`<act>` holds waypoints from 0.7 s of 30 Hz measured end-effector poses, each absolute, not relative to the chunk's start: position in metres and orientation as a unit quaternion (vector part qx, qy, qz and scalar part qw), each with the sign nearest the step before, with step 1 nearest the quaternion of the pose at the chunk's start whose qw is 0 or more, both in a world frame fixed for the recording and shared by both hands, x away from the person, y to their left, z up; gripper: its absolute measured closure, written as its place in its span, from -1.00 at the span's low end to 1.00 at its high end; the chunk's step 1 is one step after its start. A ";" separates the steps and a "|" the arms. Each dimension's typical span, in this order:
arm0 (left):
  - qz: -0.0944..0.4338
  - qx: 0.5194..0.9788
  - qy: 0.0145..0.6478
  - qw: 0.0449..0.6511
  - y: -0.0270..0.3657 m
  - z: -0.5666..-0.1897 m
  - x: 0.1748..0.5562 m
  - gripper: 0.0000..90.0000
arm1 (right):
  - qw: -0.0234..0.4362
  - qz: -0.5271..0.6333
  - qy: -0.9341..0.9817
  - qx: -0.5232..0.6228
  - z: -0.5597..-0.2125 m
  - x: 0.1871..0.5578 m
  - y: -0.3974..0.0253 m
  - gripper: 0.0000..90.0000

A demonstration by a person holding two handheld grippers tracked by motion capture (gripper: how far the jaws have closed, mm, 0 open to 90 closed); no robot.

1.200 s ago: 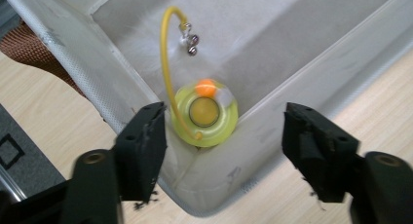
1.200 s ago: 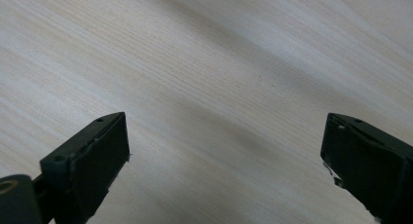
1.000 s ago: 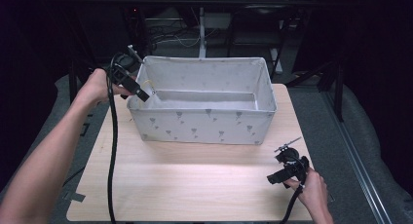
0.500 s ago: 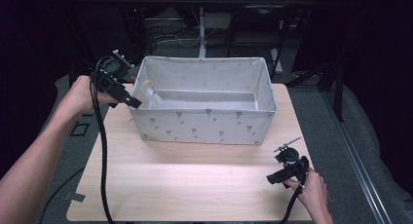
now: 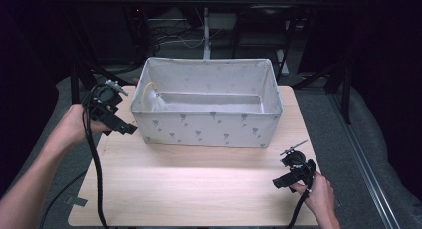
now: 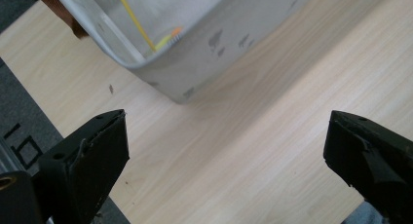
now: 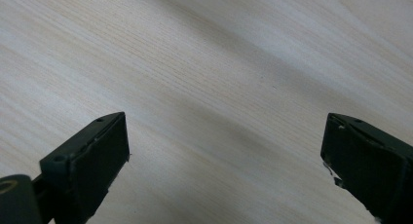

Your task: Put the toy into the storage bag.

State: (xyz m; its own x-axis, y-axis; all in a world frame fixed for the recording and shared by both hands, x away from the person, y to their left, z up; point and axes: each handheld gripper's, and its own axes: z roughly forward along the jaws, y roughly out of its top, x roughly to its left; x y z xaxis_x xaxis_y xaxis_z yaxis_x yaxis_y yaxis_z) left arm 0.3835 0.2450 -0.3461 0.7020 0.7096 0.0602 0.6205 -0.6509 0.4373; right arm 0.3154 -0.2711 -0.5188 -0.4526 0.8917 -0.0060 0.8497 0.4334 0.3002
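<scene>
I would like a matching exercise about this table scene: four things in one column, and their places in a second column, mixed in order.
Things:
1. left claw
2. right claw
3. fabric storage bin
4. yellow cord

Places:
A. at the far middle of the wooden table
B. inside the bin, at its left end
C. over the table's near right corner, open
D. beside the bin's left end, outside it, open

Pairs: 1-D, 2-C, 3-A, 4-B
</scene>
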 end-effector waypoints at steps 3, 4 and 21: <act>0.116 0.901 0.371 0.194 0.250 -0.358 0.373 -0.97 | 0.081 0.126 0.844 0.516 -0.519 0.316 -0.271 -0.93; 0.114 0.900 0.373 0.197 0.251 -0.362 0.369 -0.98 | 0.081 0.126 0.844 0.515 -0.519 0.316 -0.271 -0.93; 0.090 0.888 0.409 0.188 0.275 -0.447 0.332 -1.00 | 0.078 0.128 0.843 0.517 -0.520 0.315 -0.271 -0.93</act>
